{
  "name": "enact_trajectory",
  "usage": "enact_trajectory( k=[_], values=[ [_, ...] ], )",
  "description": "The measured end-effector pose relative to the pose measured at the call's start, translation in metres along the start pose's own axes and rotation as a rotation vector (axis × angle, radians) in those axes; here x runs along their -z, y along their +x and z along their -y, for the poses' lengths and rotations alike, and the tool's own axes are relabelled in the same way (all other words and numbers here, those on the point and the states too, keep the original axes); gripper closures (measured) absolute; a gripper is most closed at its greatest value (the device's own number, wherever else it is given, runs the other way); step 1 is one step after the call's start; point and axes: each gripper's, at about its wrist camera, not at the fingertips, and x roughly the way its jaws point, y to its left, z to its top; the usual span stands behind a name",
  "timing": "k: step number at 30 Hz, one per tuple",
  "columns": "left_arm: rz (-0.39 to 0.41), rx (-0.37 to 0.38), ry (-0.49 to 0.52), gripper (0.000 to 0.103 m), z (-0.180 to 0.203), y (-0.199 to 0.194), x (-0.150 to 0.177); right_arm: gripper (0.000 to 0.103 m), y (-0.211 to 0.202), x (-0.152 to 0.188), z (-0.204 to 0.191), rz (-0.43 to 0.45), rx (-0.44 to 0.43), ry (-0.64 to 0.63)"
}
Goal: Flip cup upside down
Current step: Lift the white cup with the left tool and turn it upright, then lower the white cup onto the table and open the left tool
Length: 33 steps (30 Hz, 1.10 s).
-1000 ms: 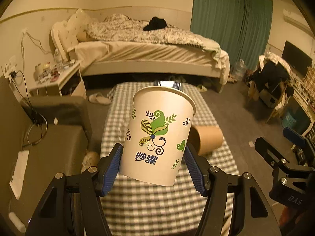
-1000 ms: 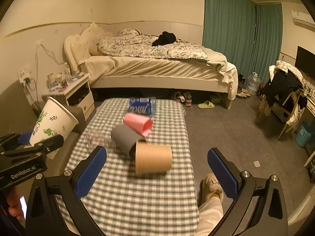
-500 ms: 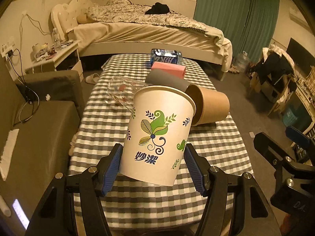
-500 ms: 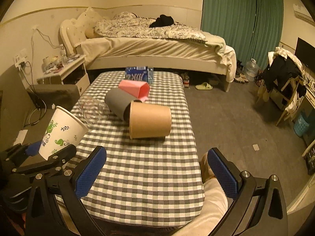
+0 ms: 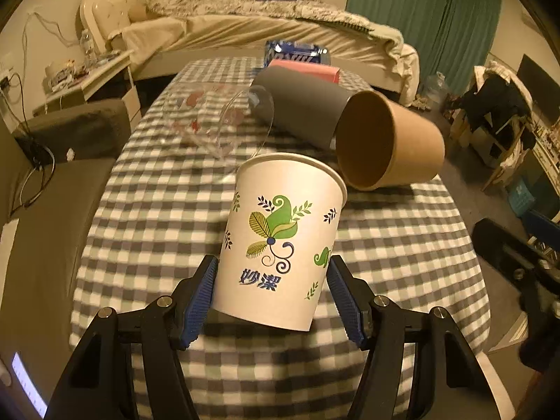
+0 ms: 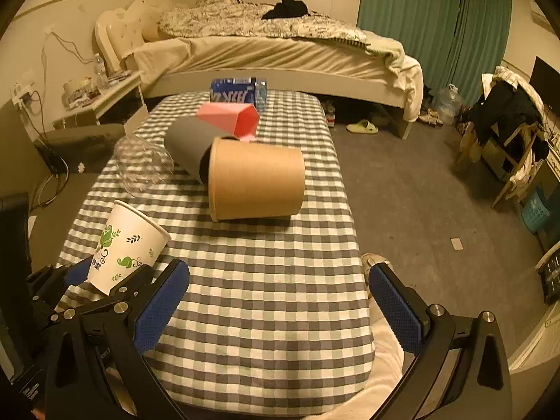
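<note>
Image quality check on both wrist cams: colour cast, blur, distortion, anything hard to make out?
Left wrist: warm yellow cast, black fisheye corners, checked tablecloth slightly smeared, white paper cup sharp; clear plastic cup hard to trace. Right wrist: same cast, bed bowed by distortion, brown cup sharp, clear cup faint.

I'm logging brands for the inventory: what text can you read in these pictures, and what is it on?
"妙潔", in blue, on the white cup held in the left claw.
Large white letters on the blue pack at the table's far end appear upside down and cannot be read reliably.
Letters on the left claw's body, seen in the right wrist view, are too cut off to read.
No other text is legible.
</note>
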Motion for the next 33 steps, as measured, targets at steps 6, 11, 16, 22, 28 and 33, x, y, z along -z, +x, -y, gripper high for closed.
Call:
enact_trajectory(
  k=[6, 11, 16, 22, 28, 33],
  values=[
    [-0.031, 0.028, 0.018, 0.037, 0.006, 0.015, 0.001, 0.0, 0.015, -0.003, 0.006, -0.025, 0.005, 0.019],
    [-0.055, 0.045, 0.032, 0.022, 0.006, 0.015, 0.003, 0.0, 0.018, -0.007, 0.01, -0.028, 0.007, 0.038],
    [-0.072, 0.056, 0.023, 0.021, 0.001, 0.006, 0.005, 0.0, 0.011, -0.014, 0.011, -0.006, 0.01, 0.044],
    [-0.041, 0.072, 0.015, 0.02, 0.0, -0.023, 0.006, 0.0, -0.015, -0.025, 0.009, 0.058, 0.009, 0.04],
    [0.028, 0.048, 0.001, 0.01, -0.014, -0.062, 0.003, 0.0, -0.044, -0.03, -0.001, 0.119, 0.005, 0.021],
    [0.079, -0.026, 0.003, 0.008, -0.043, -0.079, 0.001, 0.0, -0.054, -0.028, -0.02, 0.135, -0.009, -0.003]
  ],
)
